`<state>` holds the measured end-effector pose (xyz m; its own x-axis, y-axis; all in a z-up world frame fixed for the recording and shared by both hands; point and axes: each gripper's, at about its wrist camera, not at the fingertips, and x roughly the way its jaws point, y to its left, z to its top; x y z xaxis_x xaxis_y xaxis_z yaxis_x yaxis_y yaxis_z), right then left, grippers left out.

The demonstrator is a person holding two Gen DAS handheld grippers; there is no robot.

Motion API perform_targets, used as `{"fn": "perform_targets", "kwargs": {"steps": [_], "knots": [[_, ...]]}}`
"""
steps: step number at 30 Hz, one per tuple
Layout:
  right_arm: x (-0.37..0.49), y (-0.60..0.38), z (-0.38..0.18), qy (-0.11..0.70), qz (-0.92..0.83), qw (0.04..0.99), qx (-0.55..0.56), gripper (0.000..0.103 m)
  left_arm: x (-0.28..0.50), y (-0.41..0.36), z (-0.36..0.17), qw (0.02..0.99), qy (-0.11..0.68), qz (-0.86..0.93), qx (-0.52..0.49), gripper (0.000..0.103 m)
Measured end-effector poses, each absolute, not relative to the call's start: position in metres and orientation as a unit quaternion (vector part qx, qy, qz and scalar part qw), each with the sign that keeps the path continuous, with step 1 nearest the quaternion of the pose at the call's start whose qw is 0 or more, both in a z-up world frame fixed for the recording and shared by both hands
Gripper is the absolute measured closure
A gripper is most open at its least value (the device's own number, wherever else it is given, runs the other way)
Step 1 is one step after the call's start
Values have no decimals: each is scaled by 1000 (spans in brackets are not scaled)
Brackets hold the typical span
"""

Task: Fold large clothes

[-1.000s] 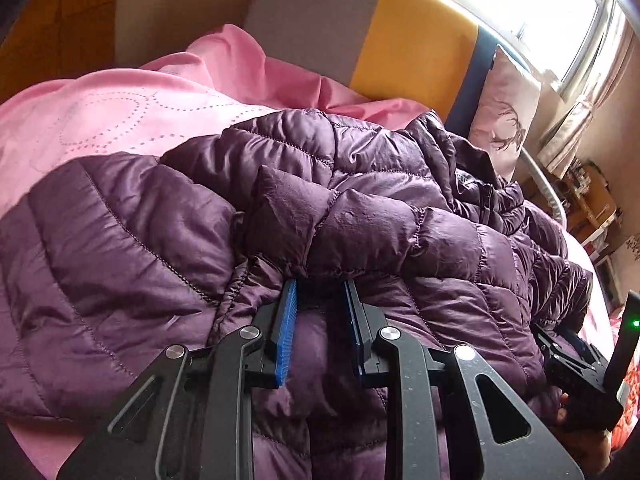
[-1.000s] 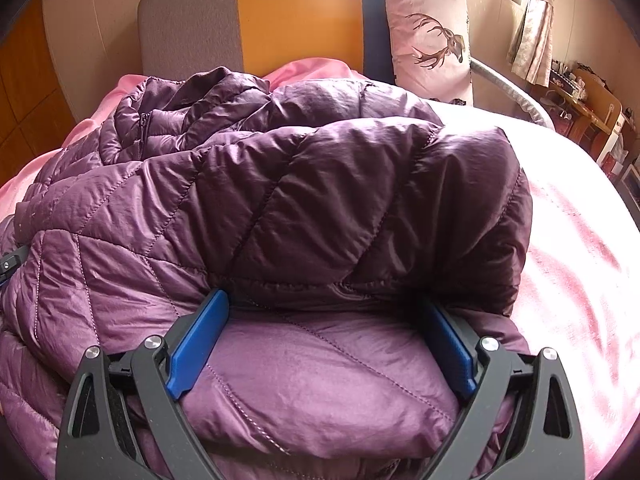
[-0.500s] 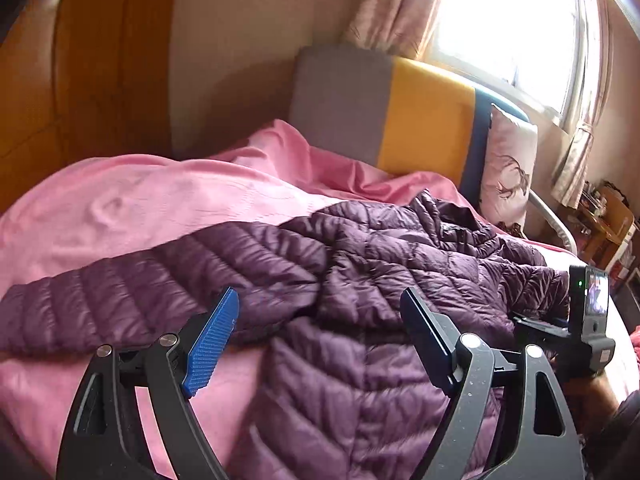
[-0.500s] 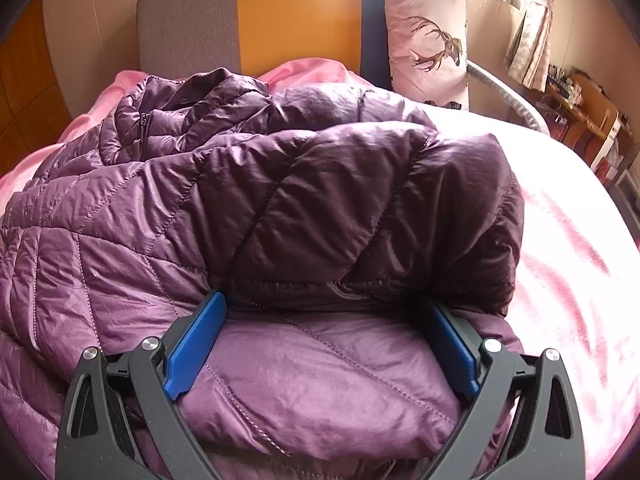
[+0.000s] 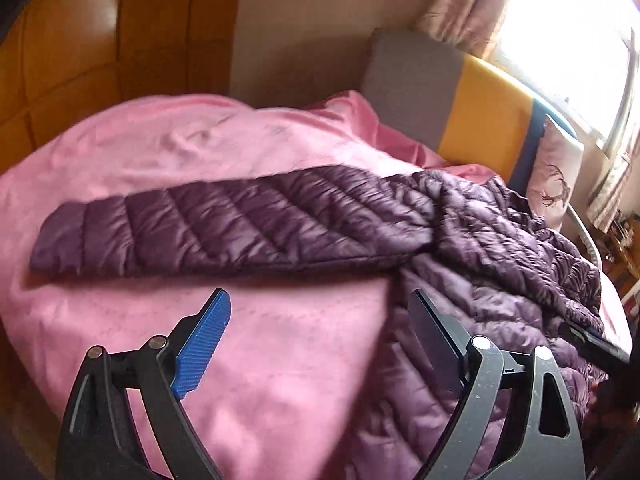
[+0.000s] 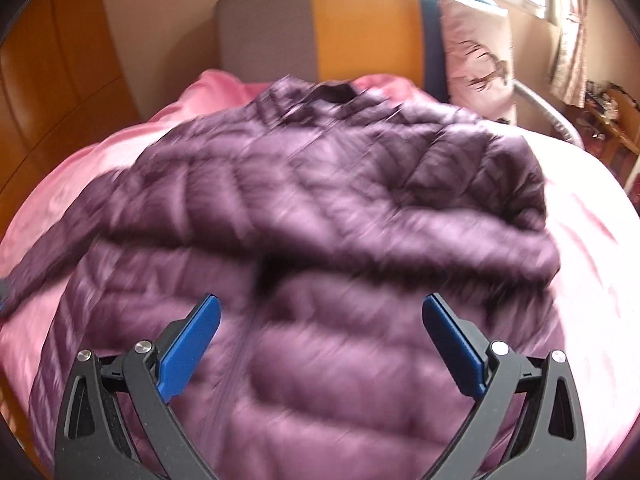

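Note:
A purple quilted down jacket [image 6: 320,208] lies on the pink bed cover [image 5: 280,360]. In the left wrist view its left sleeve [image 5: 224,224] stretches out flat to the left, with the body [image 5: 500,264] bunched at the right. My left gripper [image 5: 320,320] is open and empty, above the pink cover just below the sleeve. My right gripper [image 6: 320,324] is open and empty, held above the jacket's lower front. The right sleeve [image 6: 460,216] is folded across the jacket's body. The right wrist view is motion-blurred.
A grey, yellow and blue headboard [image 6: 320,28] stands at the far end with a deer-print pillow [image 6: 480,56] against it. Orange wooden wardrobe panels [image 5: 80,40] line the left side. A window with curtains [image 5: 560,20] and a cluttered side table [image 6: 612,120] are at the right.
My left gripper opened, let go of the jacket and pulled back to the left; the left sleeve now lies flat. My right gripper lifted up and away from the folded jacket.

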<state>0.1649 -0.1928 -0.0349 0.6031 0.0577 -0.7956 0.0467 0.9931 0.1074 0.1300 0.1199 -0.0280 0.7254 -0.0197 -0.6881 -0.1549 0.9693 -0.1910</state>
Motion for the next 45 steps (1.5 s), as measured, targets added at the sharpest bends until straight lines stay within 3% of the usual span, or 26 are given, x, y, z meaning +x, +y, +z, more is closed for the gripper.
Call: {"fn": "perform_targets", "kwargs": {"steps": [10,17,19,21,23,27,35,43,45], "knots": [[134,-158,-54,447,12,893,43,2,101,299,-73,841,363,160,-368,14],[135,-160,-60,448,13,893,50,2,97,367,-93,801,328,183,-465,35],[135,-162,-61,449,15,892,55,2,103,375,-96,798,321,192,-473,43],[134,-162,-61,449,15,892,57,2,112,378,-96,793,327,201,-473,75],[134,-162,-61,448,15,892,57,2,122,380,-91,794,328,179,-478,91],[134,-164,-61,448,16,892,60,2,137,355,-48,840,303,122,-434,91],[134,-165,-62,447,19,892,66,2,166,193,41,904,285,-127,-291,91],[134,-175,-58,445,32,889,102,3,178,28,-2,860,379,-291,-178,91],[134,-178,-55,444,36,888,116,5,184,10,-25,850,409,-292,-159,83]]}}
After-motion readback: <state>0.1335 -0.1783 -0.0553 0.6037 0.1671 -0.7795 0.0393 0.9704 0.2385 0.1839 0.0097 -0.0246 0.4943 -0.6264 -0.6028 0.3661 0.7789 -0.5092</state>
